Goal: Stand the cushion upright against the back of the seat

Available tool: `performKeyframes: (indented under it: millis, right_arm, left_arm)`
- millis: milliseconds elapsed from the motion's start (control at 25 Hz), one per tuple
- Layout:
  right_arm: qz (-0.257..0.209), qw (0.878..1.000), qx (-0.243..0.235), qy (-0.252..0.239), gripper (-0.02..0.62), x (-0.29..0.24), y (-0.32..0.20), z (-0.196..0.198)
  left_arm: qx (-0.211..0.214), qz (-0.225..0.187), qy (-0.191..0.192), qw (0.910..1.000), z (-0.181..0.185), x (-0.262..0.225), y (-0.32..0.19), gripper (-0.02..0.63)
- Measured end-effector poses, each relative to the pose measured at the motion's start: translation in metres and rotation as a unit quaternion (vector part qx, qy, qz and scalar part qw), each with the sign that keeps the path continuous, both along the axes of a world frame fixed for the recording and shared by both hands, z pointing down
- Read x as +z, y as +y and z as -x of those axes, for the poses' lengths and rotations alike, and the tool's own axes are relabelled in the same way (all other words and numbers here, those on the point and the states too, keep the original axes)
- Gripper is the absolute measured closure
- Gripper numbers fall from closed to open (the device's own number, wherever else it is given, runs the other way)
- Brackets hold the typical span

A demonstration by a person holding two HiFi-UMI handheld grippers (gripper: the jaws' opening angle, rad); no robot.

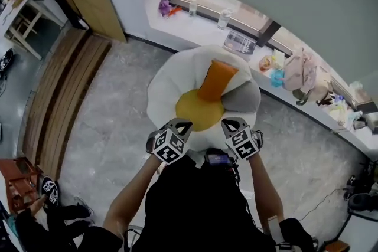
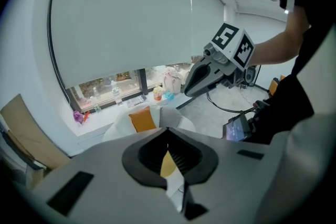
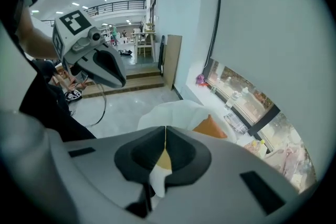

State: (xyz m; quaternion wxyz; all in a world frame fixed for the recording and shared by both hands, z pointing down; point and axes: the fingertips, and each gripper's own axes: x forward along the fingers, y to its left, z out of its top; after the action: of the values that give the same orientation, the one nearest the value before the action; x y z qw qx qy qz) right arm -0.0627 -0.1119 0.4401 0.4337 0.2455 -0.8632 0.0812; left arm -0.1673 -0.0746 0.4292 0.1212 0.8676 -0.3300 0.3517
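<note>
Left hand-held gripper (image 1: pixel 179 125): jaws closed, tips meeting edge to edge. In the left gripper view (image 2: pixel 168 131) nothing is clamped between the pads. A narrow slit behind the tips shows only yellow and white from the seat beneath.

Right hand-held gripper (image 1: pixel 232 124): jaws likewise closed tip to tip. In the right gripper view (image 3: pixel 165 130) the pads hold nothing, and the same yellow and white show through the slit below the tips.

Both grippers sit side by side, near each other but not touching, each pointing forward and steeply down. From the left gripper the right one (image 2: pixel 189 92) appears up and to its right. From the right gripper the left one (image 3: pixel 122 81) appears up and to its left.

The round white plush seat with a yellow centre and a grey patch (image 1: pixel 160 87) lies under and ahead of both sets of jaw tips. The grippers hang over its near edge.

The orange rectangular fabric cushion (image 1: pixel 217 81) stands on end beyond the yellow centre, past the tips of both grippers and well apart from them. It leans back against the raised white rear of the seat. It lies ahead and slightly left of the left gripper's closed tips (image 2: pixel 143 119), and ahead and to the right of the right gripper's tips (image 3: pixel 210 127). Neither gripper touches it
</note>
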Motion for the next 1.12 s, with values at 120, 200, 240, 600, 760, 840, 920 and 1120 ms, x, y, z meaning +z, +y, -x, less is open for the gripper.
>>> performKeyframes:
  millis: [120,200,240,600,760,840,920,1120]
  right_arm:
    - [-0.004,0.999,0.029,-0.020,0.577,-0.014,0.008,-0.007]
    - [0.000,0.998,0.055,-0.035,0.577,-0.024,0.018,-0.017]
    - [0.000,0.996,0.071,-0.045,0.577,-0.028,0.021,-0.024]
    - [0.018,0.981,0.143,-0.132,0.577,-0.061,0.060,-0.085]
    - [0.037,0.978,0.139,-0.154,0.577,-0.069,0.098,-0.119]
    - [0.039,0.977,0.135,-0.161,0.577,-0.070,0.118,-0.135]
    - [0.037,0.975,0.134,-0.171,0.577,-0.070,0.136,-0.150]
    - [0.039,0.973,0.126,-0.190,0.577,-0.067,0.186,-0.184]
  left_arm:
    - [0.018,0.008,0.030,0.9994,-0.006,-0.005,0.010,0.593]
    - [0.018,0.015,0.050,0.9984,-0.010,-0.010,0.018,0.594]
    - [0.015,0.018,0.059,0.9980,-0.012,-0.013,0.020,0.594]
    - [-0.027,0.042,0.127,0.9906,-0.054,-0.042,0.046,0.592]
    - [-0.039,0.047,0.145,0.9875,-0.089,-0.049,0.074,0.594]
    - [-0.044,0.048,0.155,0.9858,-0.106,-0.050,0.090,0.594]
    - [-0.053,0.051,0.162,0.9840,-0.123,-0.049,0.106,0.593]
    - [-0.078,0.057,0.162,0.9821,-0.164,-0.047,0.155,0.593]
